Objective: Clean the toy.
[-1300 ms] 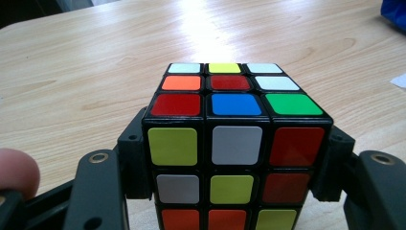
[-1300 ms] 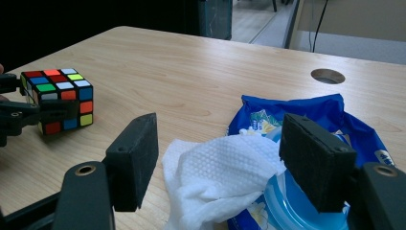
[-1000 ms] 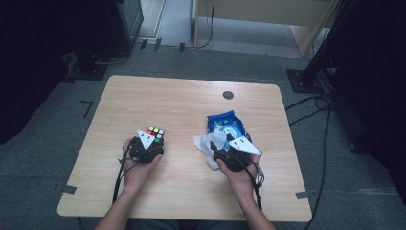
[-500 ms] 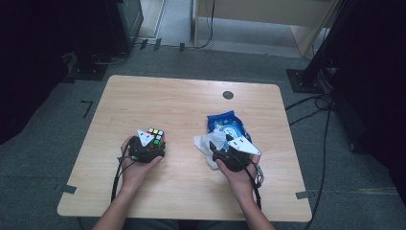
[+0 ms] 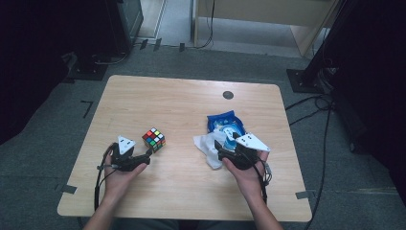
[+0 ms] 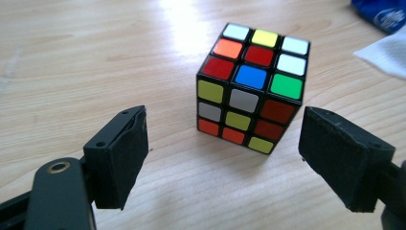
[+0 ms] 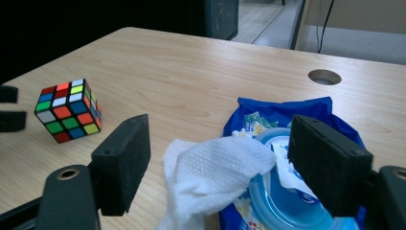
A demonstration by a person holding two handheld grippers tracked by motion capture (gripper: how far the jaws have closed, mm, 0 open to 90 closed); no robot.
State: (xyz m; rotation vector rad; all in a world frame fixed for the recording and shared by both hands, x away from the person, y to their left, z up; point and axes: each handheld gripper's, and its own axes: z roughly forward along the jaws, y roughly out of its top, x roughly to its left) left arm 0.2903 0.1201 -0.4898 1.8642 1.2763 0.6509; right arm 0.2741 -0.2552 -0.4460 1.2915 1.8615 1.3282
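Observation:
A scrambled colour cube [image 5: 153, 139] [image 6: 251, 86] stands alone on the wooden table [image 5: 182, 105]. My left gripper [image 5: 146, 156] [image 6: 225, 160] sits just short of it, down and to the left. Its jaws have just been opening and have nothing between them. My right gripper [image 5: 222, 149] [image 7: 218, 167] points at a blue wet-wipe pack [image 5: 225, 122] [image 7: 287, 191]. A white wipe [image 5: 206, 146] [image 7: 210, 177] hangs out of the pack. This gripper's jaws have also just been opening. The wipe lies loose between them, and the pads are clear of it.
A round cable hole [image 5: 228, 95] [image 7: 324, 76] sits near the table's far edge. Cables [image 5: 325, 129] run on the floor to the right, and dark equipment stands behind the table on the left.
My left gripper has drawn back down and to the left, away from the cube, which now stands free on the table. The right hand has stayed put.

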